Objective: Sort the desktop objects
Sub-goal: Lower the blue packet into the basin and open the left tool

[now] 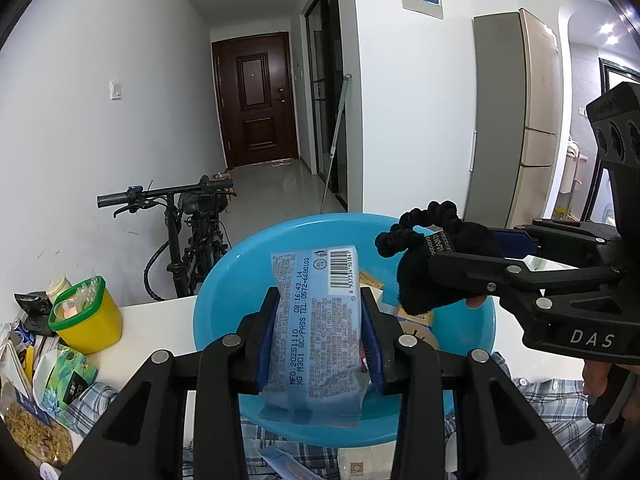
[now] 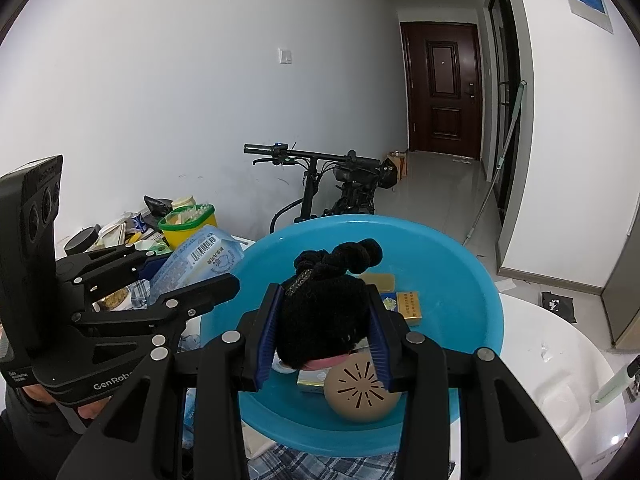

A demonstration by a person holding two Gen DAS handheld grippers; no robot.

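Observation:
My left gripper (image 1: 320,332) is shut on a light blue snack packet (image 1: 316,332) with a barcode, held over the blue plastic basin (image 1: 224,288). My right gripper (image 2: 324,328) is shut on a black fuzzy plush item (image 2: 324,316) with a twisted black scrunchie on top, also above the basin (image 2: 460,264). Seen from the left wrist, the right gripper (image 1: 452,276) and its black plush item (image 1: 420,276) hang at the basin's right rim. From the right wrist, the left gripper (image 2: 192,276) with its packet (image 2: 200,264) sits at the basin's left rim. Inside the basin lie small boxes (image 2: 408,304) and a round beige disc (image 2: 362,394).
A yellow tub with a green rim (image 1: 86,316) stands on the white table at left among snack bags (image 1: 60,384) and clutter (image 2: 120,232). A blue checked cloth (image 2: 320,464) lies under the basin. A black bicycle (image 2: 332,188) leans behind the table by the wall.

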